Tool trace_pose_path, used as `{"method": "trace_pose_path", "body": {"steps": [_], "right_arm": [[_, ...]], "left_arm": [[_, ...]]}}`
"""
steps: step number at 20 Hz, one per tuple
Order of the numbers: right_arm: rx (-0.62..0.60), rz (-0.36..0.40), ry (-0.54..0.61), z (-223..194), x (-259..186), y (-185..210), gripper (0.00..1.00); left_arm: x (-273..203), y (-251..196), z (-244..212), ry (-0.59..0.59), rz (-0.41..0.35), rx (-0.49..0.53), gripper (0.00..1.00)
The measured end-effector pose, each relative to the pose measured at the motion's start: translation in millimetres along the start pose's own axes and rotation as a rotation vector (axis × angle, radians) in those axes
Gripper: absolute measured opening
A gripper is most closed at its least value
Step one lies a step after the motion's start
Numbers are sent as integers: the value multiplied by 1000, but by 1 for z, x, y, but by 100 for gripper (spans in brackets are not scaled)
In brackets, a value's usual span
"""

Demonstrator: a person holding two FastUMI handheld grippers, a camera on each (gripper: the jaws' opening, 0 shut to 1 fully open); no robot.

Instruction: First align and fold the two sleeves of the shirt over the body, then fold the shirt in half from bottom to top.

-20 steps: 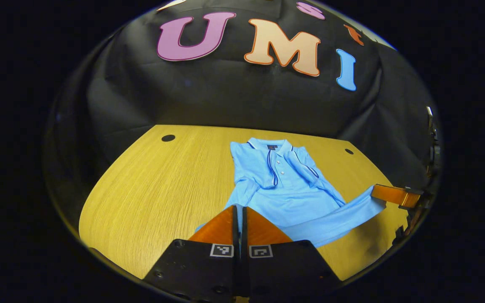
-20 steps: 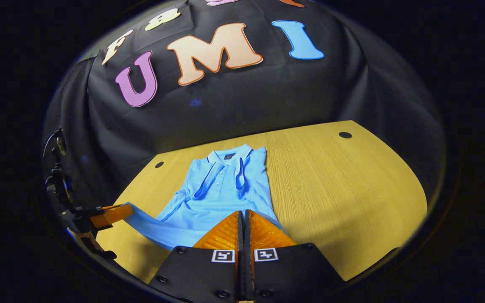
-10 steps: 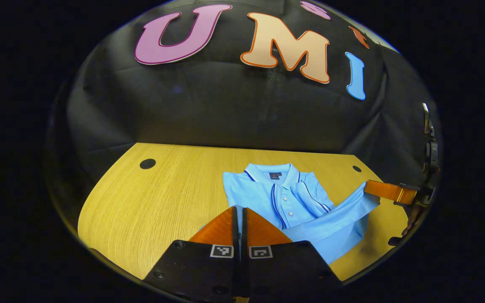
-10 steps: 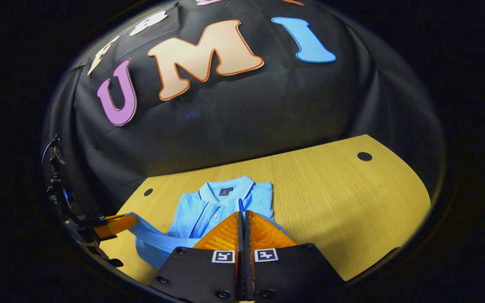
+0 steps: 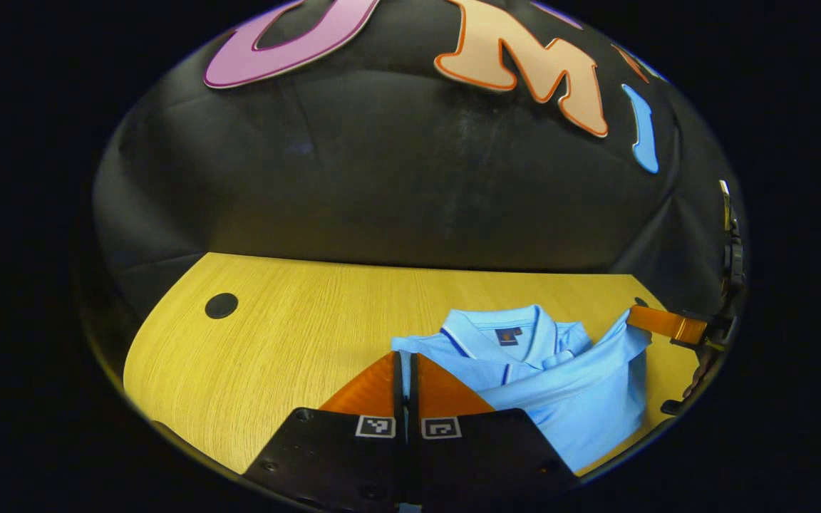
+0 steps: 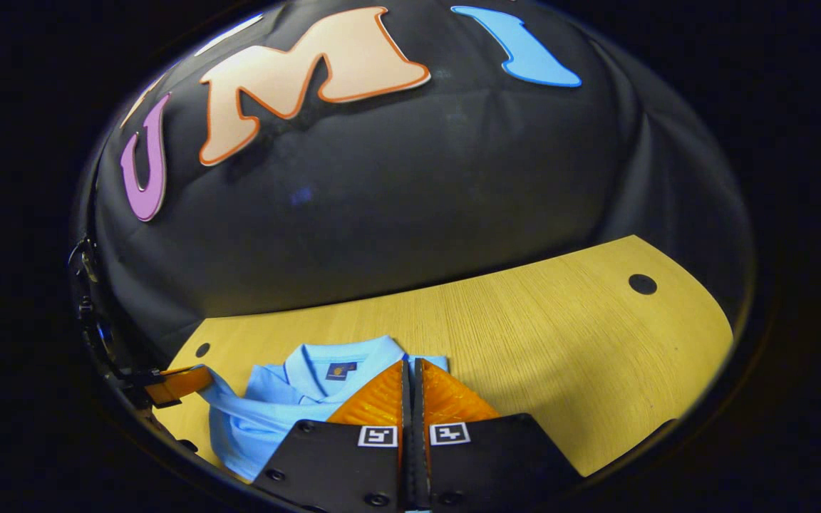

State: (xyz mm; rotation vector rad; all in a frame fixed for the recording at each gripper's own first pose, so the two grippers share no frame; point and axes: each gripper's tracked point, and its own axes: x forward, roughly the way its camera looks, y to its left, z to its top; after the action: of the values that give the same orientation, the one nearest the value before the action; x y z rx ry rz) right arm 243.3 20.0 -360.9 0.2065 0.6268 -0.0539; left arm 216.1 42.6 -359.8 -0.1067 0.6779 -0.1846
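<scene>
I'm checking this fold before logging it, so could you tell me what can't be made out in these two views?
- Sleeves of the blue polo shirt: both views, covered by the raised hem.
- The cloth at the left gripper: left gripper view, hidden by its own fingers and body.
- The same at the right gripper: right gripper view.
- Collar label: too small to read.
- Near edge of the wooden table: cut off in both views.

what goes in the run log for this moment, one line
step: bottom-to-top fold | left gripper: shut on shirt hem | right gripper: shut on shirt hem | shirt: hem carried near collar | table
</scene>
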Motion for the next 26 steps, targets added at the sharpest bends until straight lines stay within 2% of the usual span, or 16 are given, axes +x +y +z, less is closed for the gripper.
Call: {"method": "trace_pose_path", "body": {"steps": [3,5,7,10,11,13,16,18,22,25,26], "right_arm": [[-3,-40,31,-14,23,-10,2],[-15,-66,49,-22,26,-16,0],[-44,-60,44,-22,19,-12,40],[-112,-59,-57,3,-10,-5,99],[-134,-54,-100,12,-26,-1,95],[-168,-34,-181,30,-61,9,98],[-205,-7,-281,49,-120,20,96],[-216,13,-327,56,-163,28,98],[-236,35,-414,61,-239,35,98],[-248,43,-467,55,-280,37,95],[-249,47,-473,53,-289,38,98]], "left_arm": [[21,4,-15,35,6,55,0],[28,2,-21,37,-4,52,0],[25,-1,-14,11,-11,35,8],[-2,-7,4,-59,-9,21,99],[-17,-9,15,-97,-4,23,94],[-49,-12,29,-171,18,43,96],[-107,-21,49,-271,49,74,96],[-146,-30,59,-327,53,86,96],[-224,-47,75,-439,61,82,95],[-271,-57,74,-512,73,104,95],[-282,-60,73,-529,73,114,95]]}}
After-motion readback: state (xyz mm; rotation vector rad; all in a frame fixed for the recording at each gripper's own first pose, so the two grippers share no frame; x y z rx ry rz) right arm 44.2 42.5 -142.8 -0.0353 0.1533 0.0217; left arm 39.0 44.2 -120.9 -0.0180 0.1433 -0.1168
